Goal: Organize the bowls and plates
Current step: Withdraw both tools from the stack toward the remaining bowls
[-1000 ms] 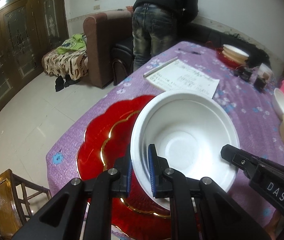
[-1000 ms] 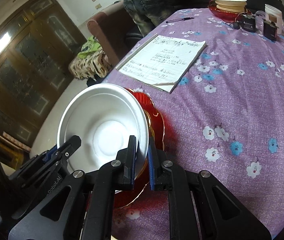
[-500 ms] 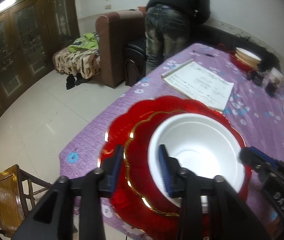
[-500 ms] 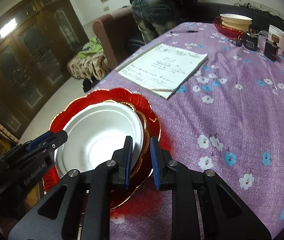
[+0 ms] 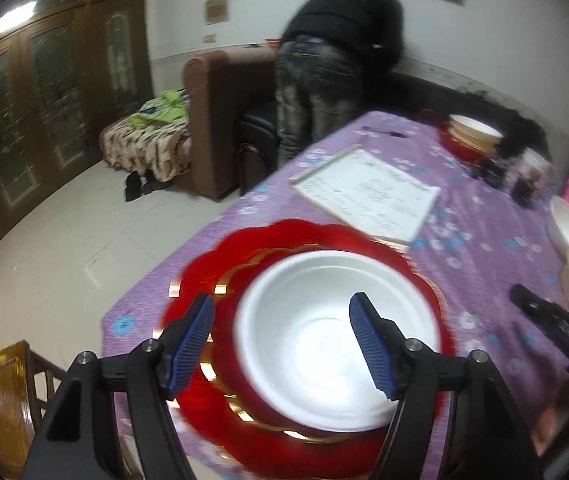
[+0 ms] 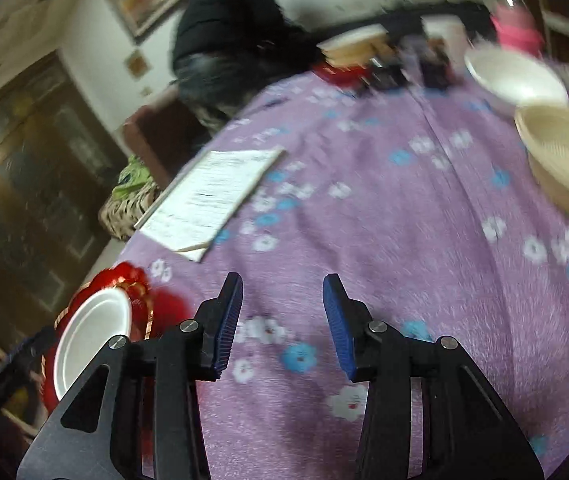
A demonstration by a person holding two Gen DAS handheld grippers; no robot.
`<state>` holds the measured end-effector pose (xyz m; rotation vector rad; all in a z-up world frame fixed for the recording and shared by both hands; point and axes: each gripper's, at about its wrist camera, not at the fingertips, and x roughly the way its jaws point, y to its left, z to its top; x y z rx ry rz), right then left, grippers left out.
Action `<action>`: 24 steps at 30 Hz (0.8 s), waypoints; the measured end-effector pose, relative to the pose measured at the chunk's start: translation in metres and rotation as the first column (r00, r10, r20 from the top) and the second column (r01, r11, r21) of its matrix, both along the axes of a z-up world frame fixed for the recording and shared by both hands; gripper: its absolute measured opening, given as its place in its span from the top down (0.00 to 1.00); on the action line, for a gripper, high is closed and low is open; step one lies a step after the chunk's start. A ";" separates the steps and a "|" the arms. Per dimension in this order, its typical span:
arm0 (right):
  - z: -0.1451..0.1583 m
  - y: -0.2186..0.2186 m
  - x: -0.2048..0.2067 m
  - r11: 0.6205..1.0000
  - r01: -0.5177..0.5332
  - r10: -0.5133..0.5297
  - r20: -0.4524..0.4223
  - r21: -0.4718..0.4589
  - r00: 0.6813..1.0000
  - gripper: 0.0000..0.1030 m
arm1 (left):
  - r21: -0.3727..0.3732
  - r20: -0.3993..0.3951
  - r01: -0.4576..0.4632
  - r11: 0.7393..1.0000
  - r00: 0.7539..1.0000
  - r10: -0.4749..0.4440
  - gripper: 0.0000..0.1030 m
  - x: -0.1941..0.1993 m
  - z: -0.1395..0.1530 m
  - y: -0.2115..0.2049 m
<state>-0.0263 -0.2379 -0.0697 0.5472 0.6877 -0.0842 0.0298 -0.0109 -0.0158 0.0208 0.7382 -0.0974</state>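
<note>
A white bowl [image 5: 324, 336] rests on a red scalloped plate with gold trim [image 5: 204, 280] at the near left corner of the purple flowered tablecloth. My left gripper [image 5: 284, 336] is open and empty just above the bowl's near side. My right gripper [image 6: 282, 320] is open and empty over bare cloth, to the right of the bowl [image 6: 88, 336] and plate [image 6: 124, 276]. A white bowl [image 6: 512, 76] and a cream bowl [image 6: 564, 160] sit at the right. The right gripper's arm shows in the left wrist view [image 5: 552, 324].
A sheet of paper on a board [image 5: 368, 192] lies beyond the red plate. A far red plate with a cream bowl [image 5: 472, 136], small dark items [image 6: 432, 64] and a pink cup [image 6: 516, 32] stand at the far end. A person [image 5: 324, 60] bends over beyond the table. A wooden chair [image 5: 0, 392] stands near left.
Both grippers let go of the white bowl, which now rests on the red plate. Both opened wide. The right gripper swung away to the right, over the cloth.
</note>
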 end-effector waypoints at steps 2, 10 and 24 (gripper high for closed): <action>-0.002 -0.004 -0.002 1.000 0.012 -0.012 -0.004 0.017 1.000 0.59 | 0.014 0.003 0.033 0.999 0.999 -0.033 0.32 -0.003 0.002 -0.014; -0.001 -0.013 -0.013 0.999 0.002 -0.002 0.008 0.053 1.000 0.59 | 0.068 -0.013 0.161 0.985 0.987 -0.160 0.32 -0.019 0.001 -0.067; 0.021 -0.098 -0.082 0.987 0.161 -0.163 0.099 0.026 0.982 0.59 | 0.122 -0.099 0.381 0.916 0.923 -0.371 0.32 -0.042 -0.004 -0.163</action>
